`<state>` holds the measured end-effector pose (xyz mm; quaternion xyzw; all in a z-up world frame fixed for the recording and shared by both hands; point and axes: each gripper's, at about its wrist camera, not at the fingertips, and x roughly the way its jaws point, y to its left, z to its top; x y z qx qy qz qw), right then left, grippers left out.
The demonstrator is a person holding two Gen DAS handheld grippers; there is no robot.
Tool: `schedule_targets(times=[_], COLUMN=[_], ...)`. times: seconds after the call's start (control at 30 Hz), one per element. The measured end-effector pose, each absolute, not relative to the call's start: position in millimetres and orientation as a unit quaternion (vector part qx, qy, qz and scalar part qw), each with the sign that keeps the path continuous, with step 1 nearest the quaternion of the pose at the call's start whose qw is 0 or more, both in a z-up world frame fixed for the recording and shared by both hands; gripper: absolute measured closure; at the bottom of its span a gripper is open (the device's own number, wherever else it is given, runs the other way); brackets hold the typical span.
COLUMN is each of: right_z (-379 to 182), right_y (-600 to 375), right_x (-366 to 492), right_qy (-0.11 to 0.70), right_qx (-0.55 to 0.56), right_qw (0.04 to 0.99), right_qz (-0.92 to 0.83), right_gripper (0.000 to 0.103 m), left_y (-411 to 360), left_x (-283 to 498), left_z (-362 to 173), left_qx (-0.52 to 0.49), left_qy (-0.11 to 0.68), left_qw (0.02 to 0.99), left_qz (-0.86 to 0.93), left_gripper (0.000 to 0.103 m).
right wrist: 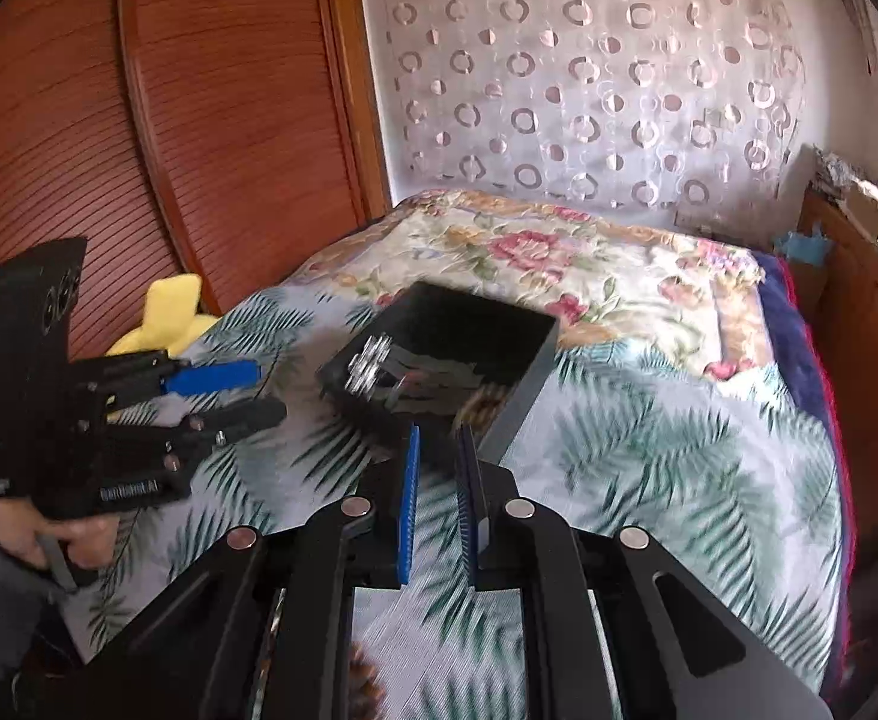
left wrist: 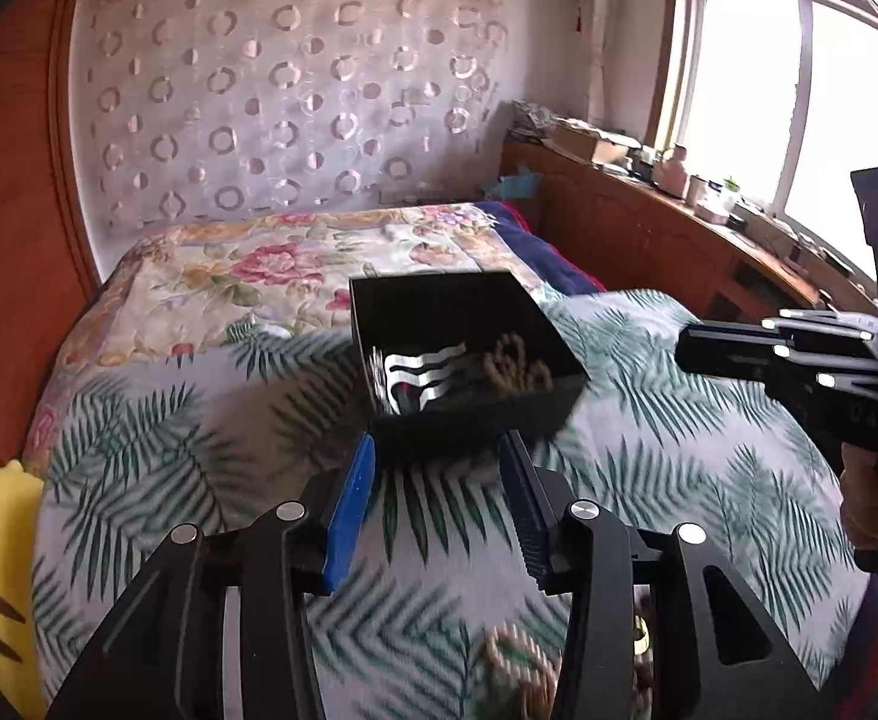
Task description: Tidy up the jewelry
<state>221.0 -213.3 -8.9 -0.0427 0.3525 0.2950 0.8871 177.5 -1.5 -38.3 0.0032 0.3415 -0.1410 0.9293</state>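
Left tool [left wrist: 442,450] just short of box [left wrist: 469,324]

I am working in a home bedroom. A bed [left wrist: 210,420] fills most of both views, made up with a palm-leaf print cover [right wrist: 649,450] over a floral quilt [left wrist: 270,264]. A sheer curtain with a circle pattern [left wrist: 282,90] hangs on the wall behind it. Reddish slatted wooden doors [right wrist: 138,150], apparently a wardrobe, stand along one side. On the other side, a low wooden cabinet [left wrist: 631,228] runs under a bright window [left wrist: 757,90], its top crowded with boxes and small household items. A yellow plush toy [right wrist: 168,318] lies at the bed's edge.
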Motion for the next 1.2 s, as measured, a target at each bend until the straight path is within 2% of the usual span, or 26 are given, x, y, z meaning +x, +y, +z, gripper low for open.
schedule_targets(times=[0.2,0.43,0.5,1.2], right_z=[-38.4,-65.1,-70.5,-88.8], right_y=[-214.2,-203.4,-199.9,-145.3], right_x=[176.0,152.0,151.3,156.6], right_qy=[0.372,0.398,0.405,0.432], right_qx=[-0.042,-0.050,-0.046,-0.156], right_qw=[0.870,0.850,0.846,0.806], right_qz=[0.320,0.342,0.345,0.374], right_gripper=[0.089,0.089,0.089,0.088], left_y=[7.4,18.4,22.5,44.2], left_x=[135.3,105.5,99.5,81.7], left_z=[-50.0,-60.1,-61.5,-66.5], left_qx=[-0.010,-0.021,-0.018,-0.015], left_qy=[0.348,0.346,0.344,0.345], left_qw=[0.927,0.929,0.931,0.933], left_qz=[-0.140,-0.127,-0.121,-0.099], left_gripper=[0.049,0.023,0.018,0.017])
